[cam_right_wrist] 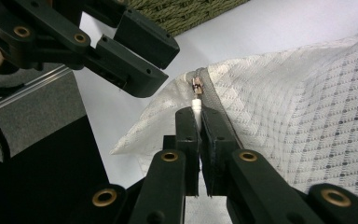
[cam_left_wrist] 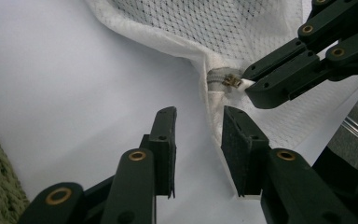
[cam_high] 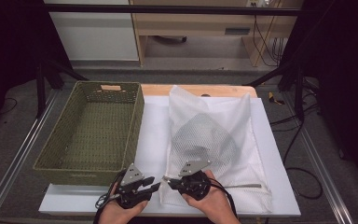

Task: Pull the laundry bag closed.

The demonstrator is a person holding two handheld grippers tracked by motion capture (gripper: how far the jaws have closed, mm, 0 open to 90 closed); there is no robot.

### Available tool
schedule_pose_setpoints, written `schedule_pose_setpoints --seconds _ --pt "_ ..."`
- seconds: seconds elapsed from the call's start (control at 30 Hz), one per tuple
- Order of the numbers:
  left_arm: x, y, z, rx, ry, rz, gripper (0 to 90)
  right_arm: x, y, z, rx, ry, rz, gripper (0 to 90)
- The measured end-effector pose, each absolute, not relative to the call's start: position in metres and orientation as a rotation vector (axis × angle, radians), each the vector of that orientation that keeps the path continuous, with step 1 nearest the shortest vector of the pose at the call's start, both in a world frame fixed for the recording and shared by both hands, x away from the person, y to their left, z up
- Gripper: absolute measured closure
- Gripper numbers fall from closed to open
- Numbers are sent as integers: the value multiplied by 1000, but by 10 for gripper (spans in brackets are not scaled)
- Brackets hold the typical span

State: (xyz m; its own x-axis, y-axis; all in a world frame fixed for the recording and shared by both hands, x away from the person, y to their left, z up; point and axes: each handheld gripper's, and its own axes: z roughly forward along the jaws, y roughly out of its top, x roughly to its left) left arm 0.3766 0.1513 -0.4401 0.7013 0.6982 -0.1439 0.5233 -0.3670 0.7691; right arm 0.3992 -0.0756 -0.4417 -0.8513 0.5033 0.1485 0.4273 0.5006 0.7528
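One mesh bag (cam_high: pixel 214 140), one basket (cam_high: pixel 93 130), two claws (right (cam_right_wrist: pixel 199 122) pinching zipper pull (cam_right_wrist: pixel 196 103))

The right claw (cam_right_wrist: pixel 199 122) pinches the white zipper pull (cam_right_wrist: pixel 196 105) of the mesh bag (cam_right_wrist: pixel 303 98).

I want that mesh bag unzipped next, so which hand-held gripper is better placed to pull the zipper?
The right hand-held gripper: its jaws are already shut on the white zipper pull at the corner of the mesh bag. The left hand-held gripper stands open beside that corner, gripping nothing.
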Motion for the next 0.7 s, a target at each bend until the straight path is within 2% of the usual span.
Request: schedule_pose_setpoints --seconds 0.2,0.3,0.7 --pt "384 145 -435 2110 905 236 641 400 -75 -441 809 2647 1282 869" --pt "387 143 -434 2104 911 232 682 400 -76 -441 816 2647 1283 869" --pt "395 136 -434 2148 859 203 752 402 -75 -440 803 2653 1279 869"
